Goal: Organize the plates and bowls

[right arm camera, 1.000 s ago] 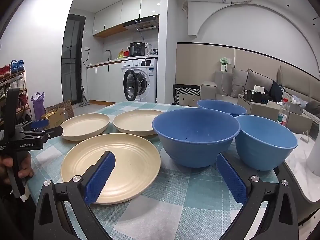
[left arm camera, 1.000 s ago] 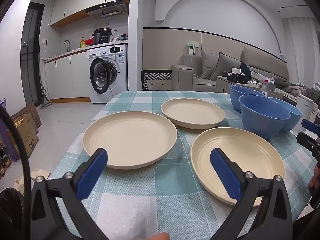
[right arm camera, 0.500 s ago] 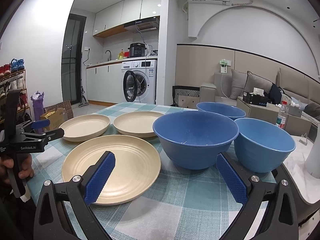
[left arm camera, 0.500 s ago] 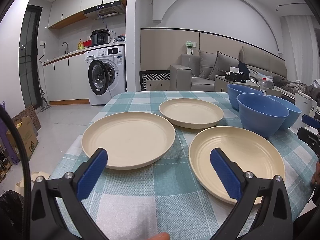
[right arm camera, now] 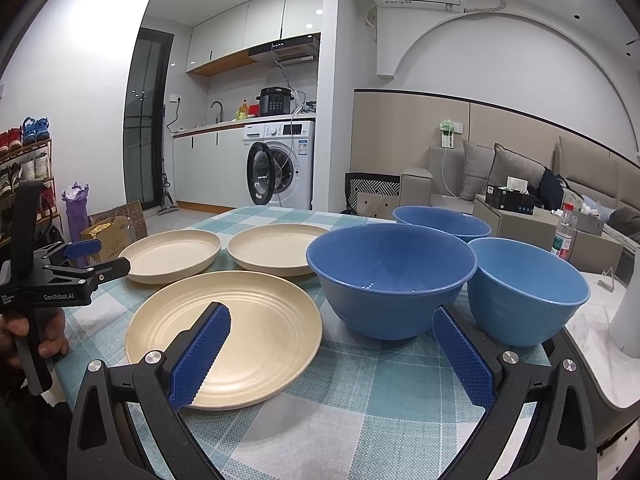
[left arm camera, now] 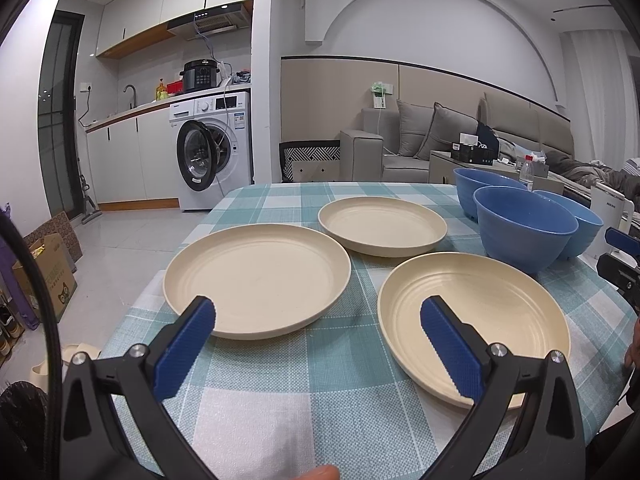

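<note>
Both grippers hang over the near edge of the checked tablecloth [left arm camera: 256, 392], fingers spread wide and holding nothing: the left gripper [left arm camera: 318, 318] between two cream plates, the right gripper [right arm camera: 331, 326] before the nearest blue bowl [right arm camera: 390, 280]. The near plate [right arm camera: 240, 332] lies just beside that bowl. Further back sit the left plate [left arm camera: 256, 276], a smaller plate [left arm camera: 382, 224] and two more blue bowls [right arm camera: 524, 284], one behind [right arm camera: 440, 218]. A washing machine [left arm camera: 214, 144] stands beyond.

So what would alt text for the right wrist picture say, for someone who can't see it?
An open hand-held gripper with blue pads points over a checked tablecloth at three cream plates and three blue bowls, none stacked. At left, a hand grips a second hand-held gripper; a kitchen and sofa lie behind.
</note>
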